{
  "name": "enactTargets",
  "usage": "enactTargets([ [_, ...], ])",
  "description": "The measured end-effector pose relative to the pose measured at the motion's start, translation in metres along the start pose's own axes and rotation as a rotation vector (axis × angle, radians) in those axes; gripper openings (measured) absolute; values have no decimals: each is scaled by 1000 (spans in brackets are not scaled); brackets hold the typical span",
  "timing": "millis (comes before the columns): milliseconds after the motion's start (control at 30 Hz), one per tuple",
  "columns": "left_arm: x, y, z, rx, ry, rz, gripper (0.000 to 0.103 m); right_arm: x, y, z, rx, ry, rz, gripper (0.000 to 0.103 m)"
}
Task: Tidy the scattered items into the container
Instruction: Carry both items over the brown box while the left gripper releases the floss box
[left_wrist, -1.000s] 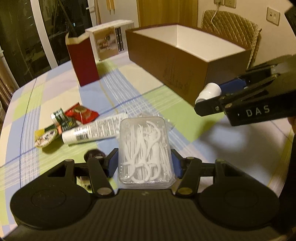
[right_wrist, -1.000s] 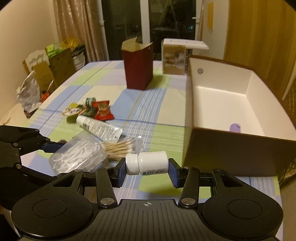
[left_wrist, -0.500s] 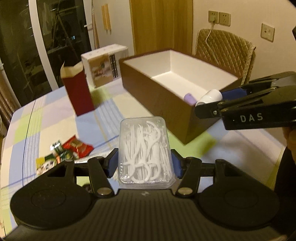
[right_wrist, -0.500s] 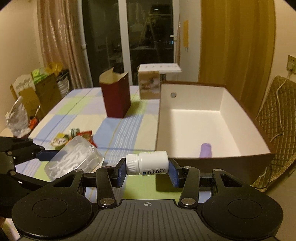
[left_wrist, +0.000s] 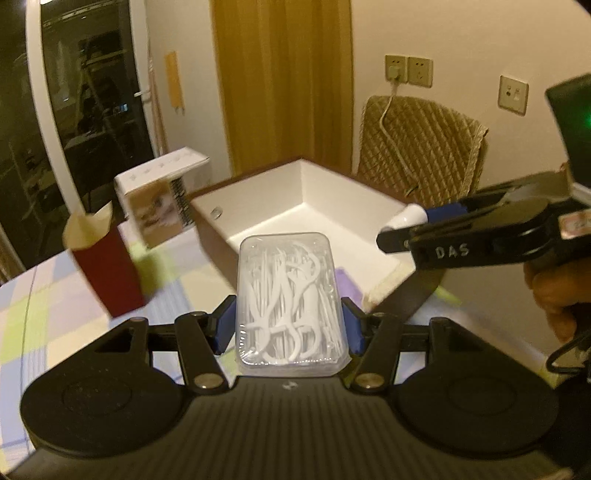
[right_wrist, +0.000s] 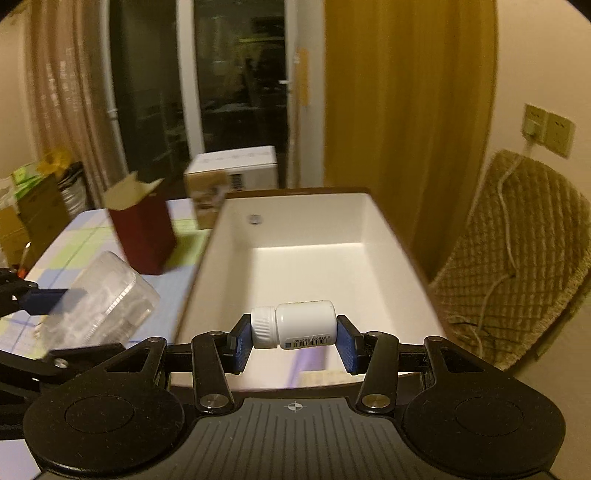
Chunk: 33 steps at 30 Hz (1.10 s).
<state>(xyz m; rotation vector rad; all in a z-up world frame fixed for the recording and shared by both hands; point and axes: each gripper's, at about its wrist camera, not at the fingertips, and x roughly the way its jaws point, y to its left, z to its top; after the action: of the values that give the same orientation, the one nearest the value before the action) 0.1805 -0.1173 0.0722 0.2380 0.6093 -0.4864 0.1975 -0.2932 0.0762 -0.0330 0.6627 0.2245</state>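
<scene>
My left gripper (left_wrist: 288, 325) is shut on a clear plastic box of white floss picks (left_wrist: 288, 291), held in the air at the near rim of the brown container (left_wrist: 266, 206) with its white inside. My right gripper (right_wrist: 293, 341) is shut on a small white pill bottle (right_wrist: 295, 325), lying sideways between the blue pads, above the container's (right_wrist: 306, 258) near end. A purple item (left_wrist: 345, 284) lies on the container's floor, also glimpsed as the purple item (right_wrist: 306, 360) under the bottle. The right gripper (left_wrist: 399, 227) shows from the side in the left wrist view; the floss box (right_wrist: 99, 299) shows at left in the right wrist view.
A dark red open carton (left_wrist: 105, 266) and a white printed box (left_wrist: 159, 199) stand on the checked tablecloth (left_wrist: 37, 295) left of the container. A quilted chair back (right_wrist: 517, 258) is behind it on the right. Bags (right_wrist: 33, 199) sit beyond the table's far left.
Both grippers rose and moved forward toward the container with their loads. The scattered tube, packets and cotton swabs on the cloth dropped out of view. The container's inside now fills both views.
</scene>
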Motion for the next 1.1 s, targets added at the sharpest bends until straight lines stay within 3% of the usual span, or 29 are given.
enactTargets([
  [233, 38, -16, 23, 18, 0, -32, 53, 11, -31, 2, 24, 20, -28, 50],
  [467, 67, -22, 26, 44, 26, -41, 53, 28, -44, 2, 32, 38, -31, 50],
  [1100, 93, -26, 23, 46, 67, -48, 54, 41, -53, 1, 45, 60, -30, 50],
])
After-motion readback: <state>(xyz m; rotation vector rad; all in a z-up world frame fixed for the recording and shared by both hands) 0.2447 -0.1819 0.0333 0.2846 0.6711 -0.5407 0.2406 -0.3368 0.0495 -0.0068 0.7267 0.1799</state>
